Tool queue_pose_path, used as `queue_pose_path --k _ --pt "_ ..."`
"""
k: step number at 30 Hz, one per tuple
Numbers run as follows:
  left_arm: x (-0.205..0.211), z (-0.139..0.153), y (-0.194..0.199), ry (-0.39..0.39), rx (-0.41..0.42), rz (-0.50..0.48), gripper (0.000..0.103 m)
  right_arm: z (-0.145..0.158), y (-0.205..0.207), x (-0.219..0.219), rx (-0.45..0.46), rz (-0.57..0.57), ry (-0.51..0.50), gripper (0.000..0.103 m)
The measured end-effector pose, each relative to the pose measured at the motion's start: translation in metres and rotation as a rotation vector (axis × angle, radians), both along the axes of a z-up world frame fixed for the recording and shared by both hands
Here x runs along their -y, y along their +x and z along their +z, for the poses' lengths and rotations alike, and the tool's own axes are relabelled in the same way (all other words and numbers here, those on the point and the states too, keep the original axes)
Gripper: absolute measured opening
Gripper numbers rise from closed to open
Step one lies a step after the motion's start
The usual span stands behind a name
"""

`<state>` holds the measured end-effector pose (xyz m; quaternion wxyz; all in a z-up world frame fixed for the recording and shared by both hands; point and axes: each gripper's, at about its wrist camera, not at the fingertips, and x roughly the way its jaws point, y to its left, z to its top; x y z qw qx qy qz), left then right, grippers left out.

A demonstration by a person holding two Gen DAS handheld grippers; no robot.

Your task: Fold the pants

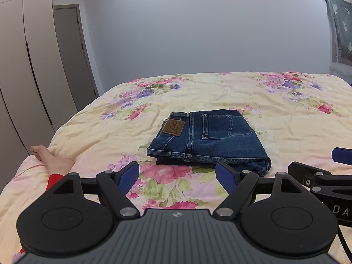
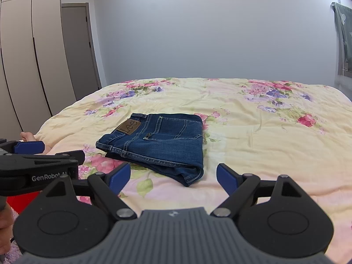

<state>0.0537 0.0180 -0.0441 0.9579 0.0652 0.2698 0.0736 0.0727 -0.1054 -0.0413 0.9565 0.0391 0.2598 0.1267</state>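
Note:
Dark blue jeans [image 1: 209, 140] lie folded into a compact stack on the floral bedspread [image 1: 286, 118], waistband and brown leather patch [image 1: 173, 127] on the left. My left gripper [image 1: 177, 176] is open and empty, held just short of the stack's near edge. In the right wrist view the jeans [image 2: 158, 140] lie ahead, left of centre. My right gripper [image 2: 173, 176] is open and empty, near the stack's near right corner. Each gripper shows at the edge of the other's view.
A bare foot [image 1: 47, 156] rests on the bed's left edge. Wardrobe doors [image 1: 24, 72] and a grey door [image 1: 72, 55] stand at the left. A grey wall is behind the bed. A curtain [image 1: 341, 28] hangs at the right.

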Motion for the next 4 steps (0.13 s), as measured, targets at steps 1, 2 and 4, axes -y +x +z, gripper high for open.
queue_pose_path --k 1,2,4 --pt "0.0001 0.0004 -0.0001 -0.003 -0.001 -0.002 0.093 0.0001 -0.0001 0.0 0.0 0.0 0.0 0.082" --pt "-0.0003 0.0006 0.0 -0.007 -0.002 -0.004 0.093 0.0 0.0 0.0001 0.001 0.0 0.001 0.082" --pt "-0.0014 0.0012 0.0003 -0.016 -0.005 -0.004 0.093 0.0 0.0 0.0002 0.0 0.0 0.0 0.082"
